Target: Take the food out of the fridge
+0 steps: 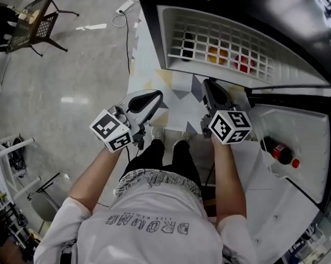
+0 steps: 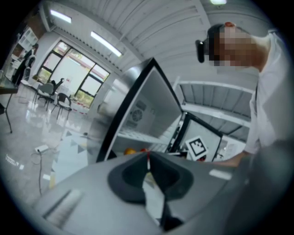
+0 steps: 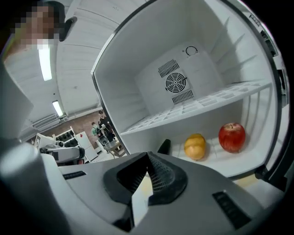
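Note:
The open fridge (image 1: 163,36) stands ahead. On its floor, under a white wire shelf (image 3: 197,108), lie a yellow-orange fruit (image 3: 195,146), a red apple (image 3: 232,136) and a dark object (image 3: 164,147) partly hidden behind my jaws. The head view shows the fruit (image 1: 218,54) and the apple (image 1: 242,63) through the shelf. My right gripper (image 3: 148,157) is shut and empty, pointing into the fridge from just outside its front edge; in the head view the right gripper (image 1: 208,82) is close to the opening. My left gripper (image 1: 156,96) is shut, empty and left of the fridge.
The fridge door (image 1: 295,133) hangs open at the right, with a dark bottle with a red cap (image 1: 278,152) in its rack. A cable (image 1: 127,41) lies on the floor at the left, and a dark chair (image 1: 34,21) stands at the far left.

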A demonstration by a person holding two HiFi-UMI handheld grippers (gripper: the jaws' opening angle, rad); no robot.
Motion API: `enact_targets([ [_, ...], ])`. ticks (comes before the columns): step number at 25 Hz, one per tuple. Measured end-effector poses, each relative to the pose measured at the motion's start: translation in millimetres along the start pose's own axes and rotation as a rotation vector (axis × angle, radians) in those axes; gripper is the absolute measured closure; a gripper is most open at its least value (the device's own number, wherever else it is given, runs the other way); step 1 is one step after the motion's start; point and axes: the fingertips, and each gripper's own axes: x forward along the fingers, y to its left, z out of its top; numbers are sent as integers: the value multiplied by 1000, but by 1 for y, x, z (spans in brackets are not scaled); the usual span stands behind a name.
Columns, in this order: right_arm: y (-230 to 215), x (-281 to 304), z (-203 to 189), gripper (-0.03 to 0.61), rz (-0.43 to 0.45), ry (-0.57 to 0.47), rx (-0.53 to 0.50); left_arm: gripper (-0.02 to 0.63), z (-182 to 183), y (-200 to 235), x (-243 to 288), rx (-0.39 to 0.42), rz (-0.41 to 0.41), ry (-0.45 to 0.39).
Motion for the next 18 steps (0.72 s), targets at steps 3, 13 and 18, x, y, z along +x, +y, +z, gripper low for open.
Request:
enact_targets([
  [3,-11,18,0,589,6,18,-32,595,-5,5,6,-5,31,-11],
  [13,-25,73,-8,519,19,59,-124,595,-13,15,8,9,115,-54],
  [18,-26,94,-13,476,6,72,-155,595,-22,23,6,11,139,-61],
])
